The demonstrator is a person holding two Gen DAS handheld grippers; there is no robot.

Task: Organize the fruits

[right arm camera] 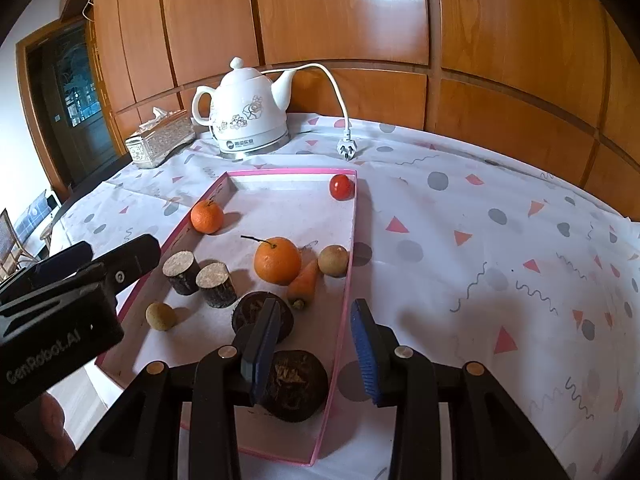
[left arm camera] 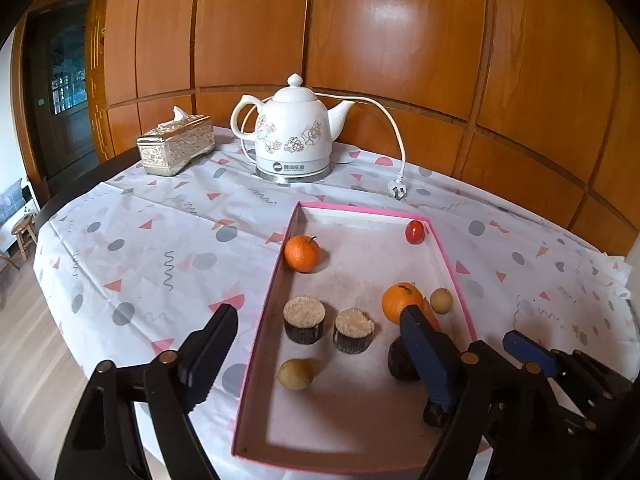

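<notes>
Patterned tablecloth [left arm camera: 160, 240]; pink tray [left arm camera: 360, 210]; both grippers open.

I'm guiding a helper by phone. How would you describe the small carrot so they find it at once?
Look in the pink-rimmed tray in front of the white kettle. Near its right wall, the carrot lies between the larger orange and a tan round fruit. It is the only tapered, pointed piece; everything nearby is round.

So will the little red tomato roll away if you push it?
Probably. The tomato looks round and smooth, so a nudge could roll it. It sits in a corner of the pink tray, whose walls should stop it. Its shiny skin may slip between fingers.
</notes>
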